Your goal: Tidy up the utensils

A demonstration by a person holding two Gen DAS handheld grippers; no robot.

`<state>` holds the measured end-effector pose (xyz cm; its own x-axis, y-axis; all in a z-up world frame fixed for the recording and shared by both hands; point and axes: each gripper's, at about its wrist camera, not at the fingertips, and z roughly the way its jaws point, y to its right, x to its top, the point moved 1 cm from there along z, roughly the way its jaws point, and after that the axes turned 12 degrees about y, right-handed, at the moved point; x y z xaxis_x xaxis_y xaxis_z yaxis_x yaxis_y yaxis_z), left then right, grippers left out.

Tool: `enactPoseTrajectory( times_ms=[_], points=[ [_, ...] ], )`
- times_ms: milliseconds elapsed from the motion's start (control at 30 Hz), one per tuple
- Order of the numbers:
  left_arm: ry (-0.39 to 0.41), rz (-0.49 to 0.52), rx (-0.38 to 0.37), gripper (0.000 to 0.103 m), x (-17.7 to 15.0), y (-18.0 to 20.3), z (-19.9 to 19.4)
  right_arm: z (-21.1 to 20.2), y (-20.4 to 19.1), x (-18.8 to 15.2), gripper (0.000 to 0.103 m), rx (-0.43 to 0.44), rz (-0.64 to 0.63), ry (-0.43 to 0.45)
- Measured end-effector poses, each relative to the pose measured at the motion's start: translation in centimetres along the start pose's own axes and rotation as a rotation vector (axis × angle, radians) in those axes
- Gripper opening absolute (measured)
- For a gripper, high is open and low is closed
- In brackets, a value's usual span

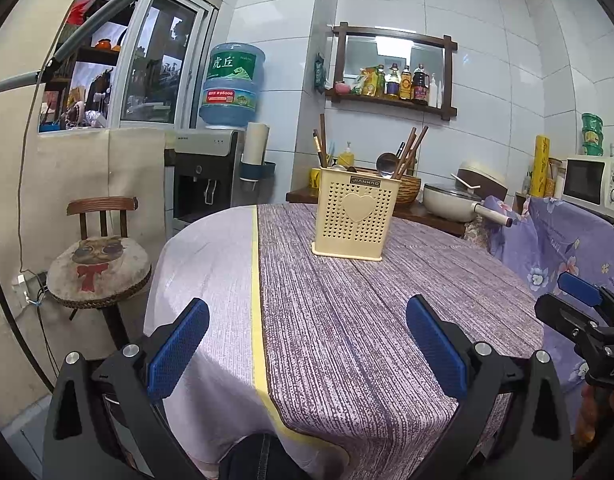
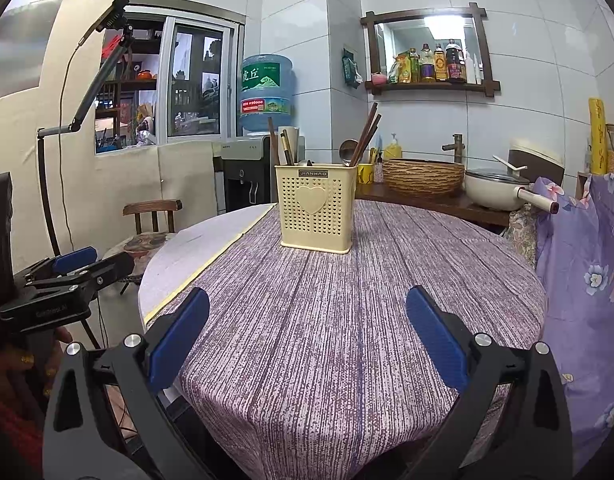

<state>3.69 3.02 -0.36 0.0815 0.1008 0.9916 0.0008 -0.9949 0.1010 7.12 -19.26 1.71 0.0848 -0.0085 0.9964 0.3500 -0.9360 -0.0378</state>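
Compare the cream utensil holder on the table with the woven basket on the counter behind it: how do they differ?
The utensil holder is tall, square, cream plastic with punched holes and a heart; the woven basket is low, round and brown wicker. The holder stands on the table with chopsticks and a spoon sticking out; the basket's contents cannot be seen. Both stand upright, untouched by either gripper.

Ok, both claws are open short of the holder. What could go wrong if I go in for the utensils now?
1. The cream utensil holder stands free on the tablecloth; pulling a leaning chopstick sideways could tip or drag it.
2. The chopsticks and metal ladle crowd together, so the right claw may catch two at once.
3. The left claw sits close beside the right, so they may collide.
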Motion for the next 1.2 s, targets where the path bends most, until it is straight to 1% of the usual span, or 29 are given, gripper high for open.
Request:
enactPoseTrajectory(
  times_ms=[733,967,1200],
  points=[
    [0.0,0.005,-0.009,0.098,0.36,0.31,-0.15,0.08,-0.01,-0.11,0.097,0.008,0.005,-0.006],
    [-0.042,-0.016,-0.026,0.098,0.19,0.07,0.44,0.19,0.07,-0.17,0.097,0.006,0.01,-0.012],
    [-0.053,-0.015,-0.038,0.098,-0.03,0.1,0.65,0.15,-0.09,-0.2,0.097,0.008,0.005,-0.014]
  ],
)
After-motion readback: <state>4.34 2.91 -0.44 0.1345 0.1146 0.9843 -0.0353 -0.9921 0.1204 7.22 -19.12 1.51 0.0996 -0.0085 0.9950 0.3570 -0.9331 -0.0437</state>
